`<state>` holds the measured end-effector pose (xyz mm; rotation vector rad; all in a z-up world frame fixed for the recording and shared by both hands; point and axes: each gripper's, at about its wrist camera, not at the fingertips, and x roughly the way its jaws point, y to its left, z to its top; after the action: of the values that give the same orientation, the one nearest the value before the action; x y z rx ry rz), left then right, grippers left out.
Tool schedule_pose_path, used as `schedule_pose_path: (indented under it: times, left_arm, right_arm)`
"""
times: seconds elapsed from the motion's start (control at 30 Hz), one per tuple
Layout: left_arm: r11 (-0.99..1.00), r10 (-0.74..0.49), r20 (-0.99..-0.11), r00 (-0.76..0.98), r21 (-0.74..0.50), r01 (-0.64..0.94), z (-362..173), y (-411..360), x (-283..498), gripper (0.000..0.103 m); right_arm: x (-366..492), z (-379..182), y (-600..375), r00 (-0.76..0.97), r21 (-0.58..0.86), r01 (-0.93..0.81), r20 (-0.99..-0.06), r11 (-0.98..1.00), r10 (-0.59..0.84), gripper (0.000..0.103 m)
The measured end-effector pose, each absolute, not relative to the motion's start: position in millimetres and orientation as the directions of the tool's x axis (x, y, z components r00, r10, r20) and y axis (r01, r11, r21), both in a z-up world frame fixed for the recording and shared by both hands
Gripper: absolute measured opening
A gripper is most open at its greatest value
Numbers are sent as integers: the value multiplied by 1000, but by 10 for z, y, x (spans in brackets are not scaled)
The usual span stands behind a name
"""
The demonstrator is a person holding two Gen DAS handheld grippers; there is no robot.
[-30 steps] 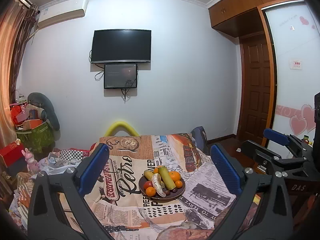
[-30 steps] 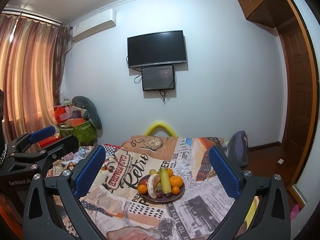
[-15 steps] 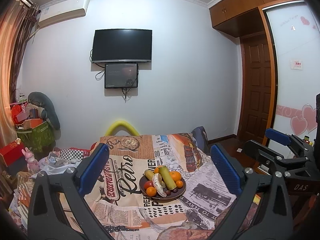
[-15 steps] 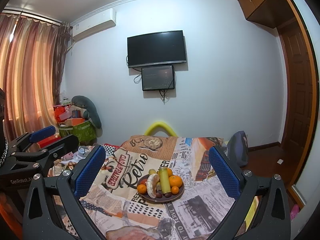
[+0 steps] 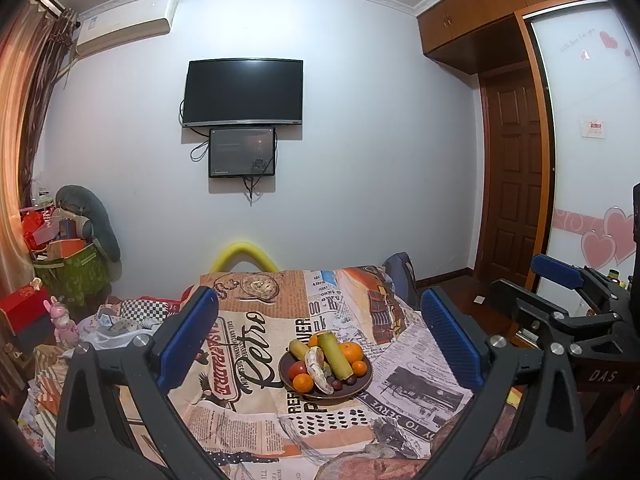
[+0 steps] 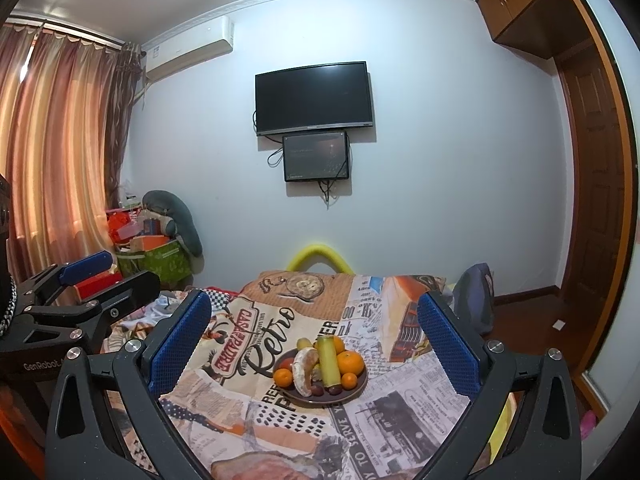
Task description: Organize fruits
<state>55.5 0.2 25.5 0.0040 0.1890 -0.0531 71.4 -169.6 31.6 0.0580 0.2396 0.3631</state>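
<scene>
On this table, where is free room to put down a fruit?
Bare tablecloth lies left of the plate, over the "Retro" print, and right of it on the newspaper print. The plate itself is crowded with fruit.

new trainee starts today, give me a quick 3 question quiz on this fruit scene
1. True or false: the left gripper is shut on the long green stalk.
2. The round dark brown plate of fruit rests on what?
A. bare wooden floor
B. newspaper-print tablecloth
C. green box
3. Fill in: the right gripper is ____ and holds nothing.

Key: 1 false; 2 B; 3 open.
</scene>
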Motion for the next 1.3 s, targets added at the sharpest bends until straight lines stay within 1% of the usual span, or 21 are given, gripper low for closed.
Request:
schedule_pose_path:
  times: [0.73, 1.3]
  left_arm:
    - [999, -47, -194, 980, -3, 47, 250, -13, 549, 103]
    - [997, -75, -217, 973, -18, 73, 208, -11, 599, 103]
  right_arm:
    - [731, 315, -1714, 908, 100, -338, -226, 936, 353, 103]
    - [777, 290, -1748, 907, 103, -333, -236, 937, 348, 103]
